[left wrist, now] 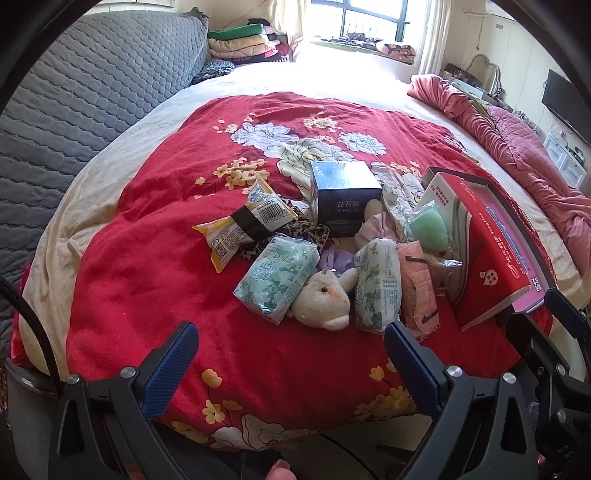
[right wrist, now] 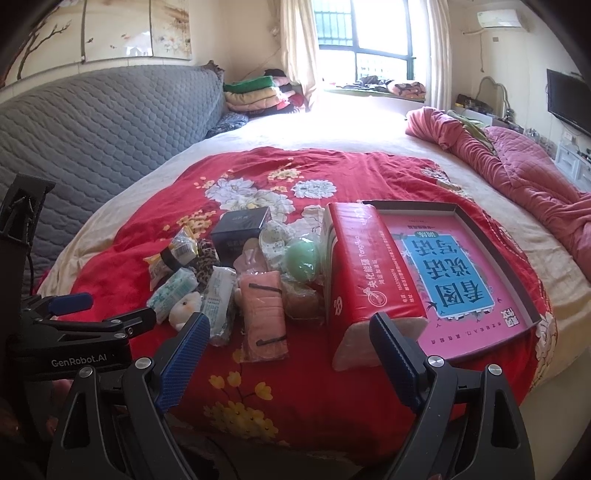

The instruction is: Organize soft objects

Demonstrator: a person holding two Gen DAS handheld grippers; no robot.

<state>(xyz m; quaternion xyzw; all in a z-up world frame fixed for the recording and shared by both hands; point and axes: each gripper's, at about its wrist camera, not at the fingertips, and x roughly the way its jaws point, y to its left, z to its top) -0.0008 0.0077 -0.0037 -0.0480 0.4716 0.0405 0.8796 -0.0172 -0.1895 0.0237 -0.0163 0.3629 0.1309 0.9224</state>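
We see a bright barred window (right wrist: 364,40) with cream curtains (right wrist: 297,48), grey quilted headboard (right wrist: 99,122), wall-mounted television (right wrist: 569,101), air conditioner (right wrist: 500,18).

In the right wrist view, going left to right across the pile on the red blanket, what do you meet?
Yellow snack packet → plush toy → pink packet → red tissue pack → pink-lined box lid.

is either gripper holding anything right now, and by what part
Nothing is held. The left gripper and right gripper are both open, empty, short of the pile on the red blanket.
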